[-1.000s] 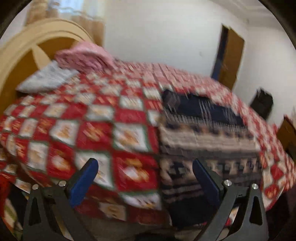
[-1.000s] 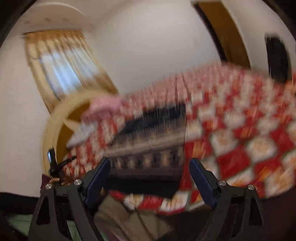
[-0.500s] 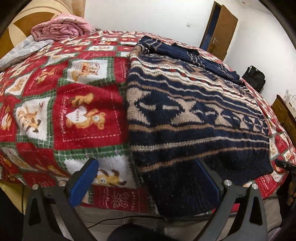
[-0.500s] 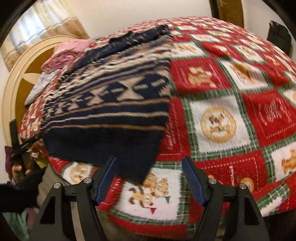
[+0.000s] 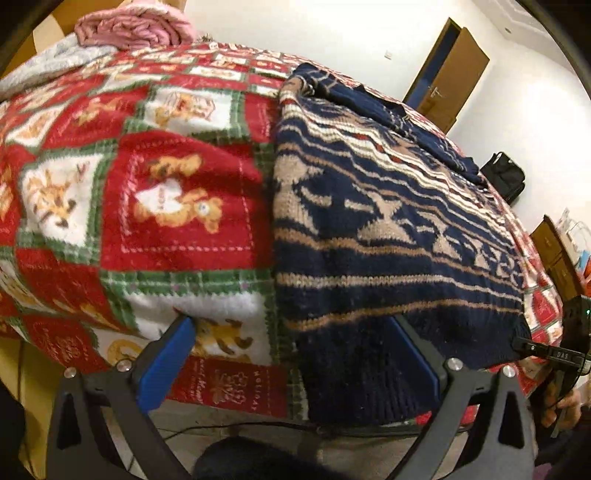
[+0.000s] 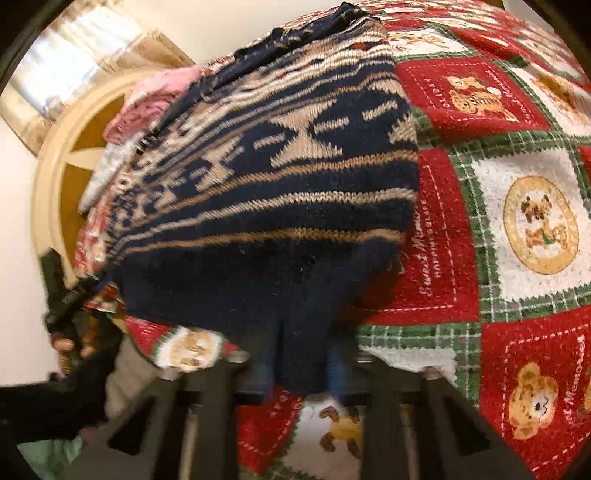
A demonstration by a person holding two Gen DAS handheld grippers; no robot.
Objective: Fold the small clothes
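Note:
A navy and beige patterned knit sweater [image 5: 388, 236] lies flat on the bed, its dark hem hanging over the near edge. My left gripper [image 5: 295, 354] is open, its blue pads either side of the sweater's left hem corner. In the right wrist view the sweater [image 6: 280, 177] fills the middle. My right gripper [image 6: 299, 365] is shut on the sweater's navy hem at its right corner. My right gripper also shows at the far right of the left wrist view [image 5: 546, 354].
The bed carries a red, green and white teddy-bear blanket [image 5: 147, 206]. A pink folded cloth [image 5: 133, 26] and a grey cloth lie at the headboard end. A brown door [image 5: 450, 74] and a black bag [image 5: 506, 177] stand by the far wall.
Both grippers have moved in close to the sweater's hem. My right gripper has gone from open to shut on the hem. My left gripper stays open.

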